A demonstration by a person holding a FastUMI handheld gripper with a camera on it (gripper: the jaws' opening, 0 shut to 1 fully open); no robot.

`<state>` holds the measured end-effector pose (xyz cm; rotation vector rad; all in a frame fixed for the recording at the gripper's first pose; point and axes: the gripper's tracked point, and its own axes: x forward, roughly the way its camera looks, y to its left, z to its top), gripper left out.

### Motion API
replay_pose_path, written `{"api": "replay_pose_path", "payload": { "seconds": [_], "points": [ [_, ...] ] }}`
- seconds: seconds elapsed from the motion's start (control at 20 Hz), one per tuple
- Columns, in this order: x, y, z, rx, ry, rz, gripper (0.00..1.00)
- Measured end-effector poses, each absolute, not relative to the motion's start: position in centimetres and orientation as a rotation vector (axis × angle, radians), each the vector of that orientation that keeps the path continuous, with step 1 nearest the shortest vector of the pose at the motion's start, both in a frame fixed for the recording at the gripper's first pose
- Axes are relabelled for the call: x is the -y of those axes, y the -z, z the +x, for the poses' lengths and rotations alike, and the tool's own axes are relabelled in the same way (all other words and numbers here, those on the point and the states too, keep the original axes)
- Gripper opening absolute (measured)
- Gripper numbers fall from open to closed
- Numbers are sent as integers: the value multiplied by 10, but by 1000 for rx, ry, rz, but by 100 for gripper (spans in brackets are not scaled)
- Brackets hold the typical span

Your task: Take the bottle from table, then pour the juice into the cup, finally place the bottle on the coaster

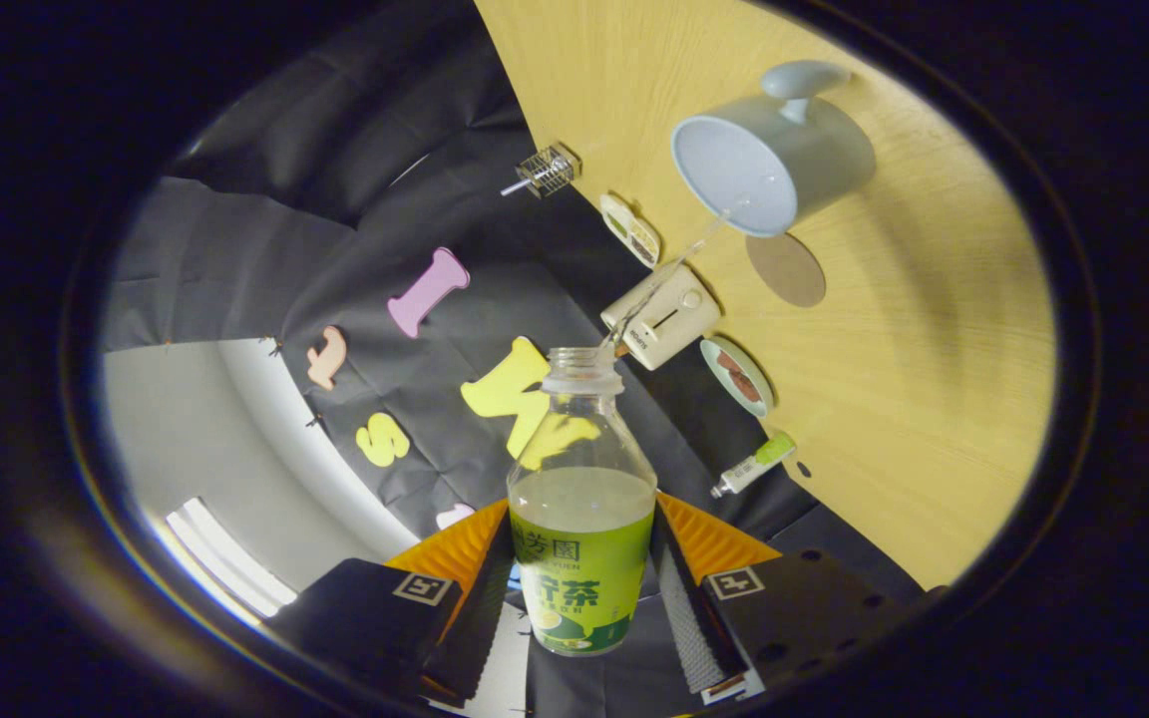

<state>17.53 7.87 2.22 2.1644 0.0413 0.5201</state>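
My gripper (579,588) is shut on a clear bottle (580,499) with a green label, both fingers pressing its lower body. The bottle is uncapped and tipped, and the whole view is rolled with it. A thin clear stream (669,271) leaves the bottle's mouth and runs into the pale blue cup (769,165), which stands on the wooden table (924,399) beyond the fingers. Pale juice fills the bottle to about its middle. A round brown coaster (786,269) lies flat on the table right beside the cup.
Along the table's back edge by the black cloth wall sit a small wire basket (545,172), a little oval dish (630,229), a cream toaster (662,317), a green-rimmed plate (737,374) and a small tube (754,463).
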Motion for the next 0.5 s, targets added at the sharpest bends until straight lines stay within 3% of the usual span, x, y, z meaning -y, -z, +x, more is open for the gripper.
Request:
{"api": "replay_pose_path", "payload": {
  "seconds": [0.5],
  "points": [
    [-63, -36, 173, 4, -555, 2253, 77]
  ]
}}
